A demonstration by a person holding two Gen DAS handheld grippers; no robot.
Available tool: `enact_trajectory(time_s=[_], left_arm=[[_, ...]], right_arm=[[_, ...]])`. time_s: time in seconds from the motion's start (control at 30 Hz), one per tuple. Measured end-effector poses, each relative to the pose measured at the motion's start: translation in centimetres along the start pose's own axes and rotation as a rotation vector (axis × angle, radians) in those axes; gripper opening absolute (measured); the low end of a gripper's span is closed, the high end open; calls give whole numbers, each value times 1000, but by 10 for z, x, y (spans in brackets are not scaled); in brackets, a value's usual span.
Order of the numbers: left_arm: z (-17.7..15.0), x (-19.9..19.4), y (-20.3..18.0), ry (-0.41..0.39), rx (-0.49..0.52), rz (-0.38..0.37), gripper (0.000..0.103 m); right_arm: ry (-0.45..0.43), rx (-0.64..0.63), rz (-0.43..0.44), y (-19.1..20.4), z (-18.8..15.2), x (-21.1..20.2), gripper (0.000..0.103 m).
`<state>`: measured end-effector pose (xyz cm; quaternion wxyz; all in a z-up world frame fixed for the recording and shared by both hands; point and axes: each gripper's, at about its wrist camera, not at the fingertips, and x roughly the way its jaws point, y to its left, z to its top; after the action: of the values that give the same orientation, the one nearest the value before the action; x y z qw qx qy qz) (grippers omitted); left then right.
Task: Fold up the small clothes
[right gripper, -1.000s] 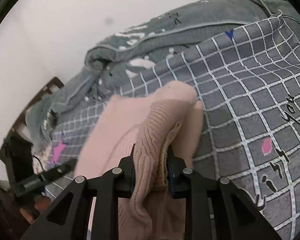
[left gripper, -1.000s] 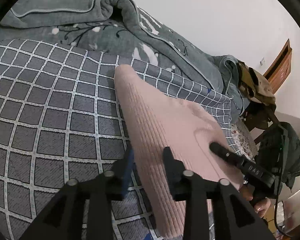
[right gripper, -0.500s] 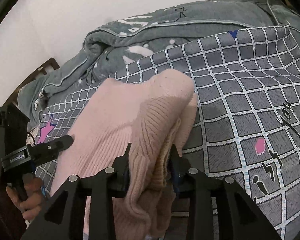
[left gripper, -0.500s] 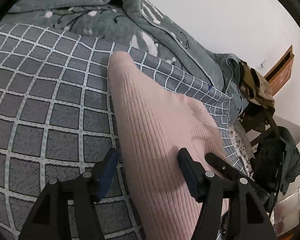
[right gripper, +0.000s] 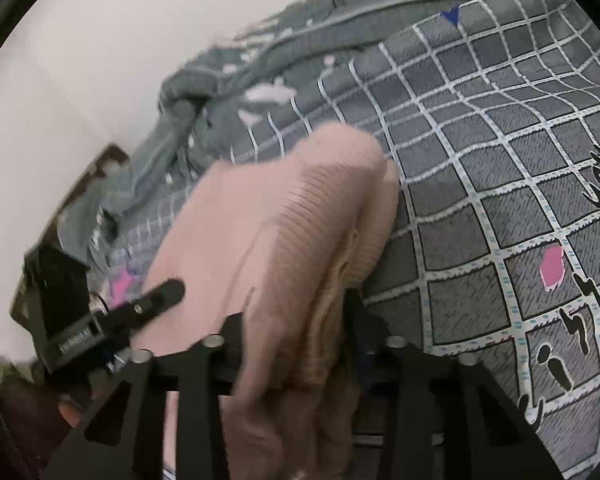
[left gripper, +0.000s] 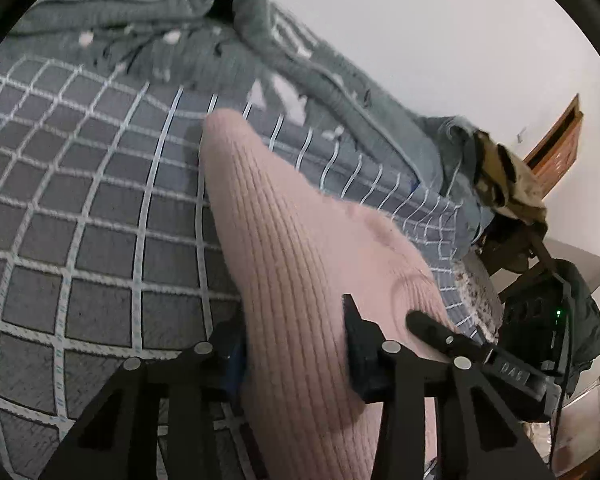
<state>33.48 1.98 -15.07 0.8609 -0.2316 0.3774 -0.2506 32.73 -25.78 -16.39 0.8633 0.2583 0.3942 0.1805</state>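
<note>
Two fingers of the left gripper (left gripper: 296, 344) straddle the pink knit garment (left gripper: 300, 264) near its edge, pinching it above the checked bed sheet (left gripper: 80, 208); a thin bite there could slip and drop that side.

From the right wrist, the right gripper (right gripper: 296, 320) clamps a thick bunched fold of the garment (right gripper: 268, 224), which may unroll and skew the fold.
</note>
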Motion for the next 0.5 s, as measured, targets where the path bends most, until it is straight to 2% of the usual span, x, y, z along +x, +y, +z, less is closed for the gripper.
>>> enact_trajectory(time_s=[0.1, 0.13, 0.27, 0.5], left_arm=[[3, -13, 3, -33, -9, -4, 38], [5, -19, 6, -42, -18, -14, 37], [7, -42, 9, -92, 9, 25, 37], [4, -72, 31, -115, -21, 47, 37]], right_arm=[[-55, -4, 97, 18, 4, -10, 20], [-66, -22, 138, 29, 4, -12, 19], [-123, -144, 116, 68, -8, -17, 19], [-84, -128, 170, 87, -18, -5, 19]])
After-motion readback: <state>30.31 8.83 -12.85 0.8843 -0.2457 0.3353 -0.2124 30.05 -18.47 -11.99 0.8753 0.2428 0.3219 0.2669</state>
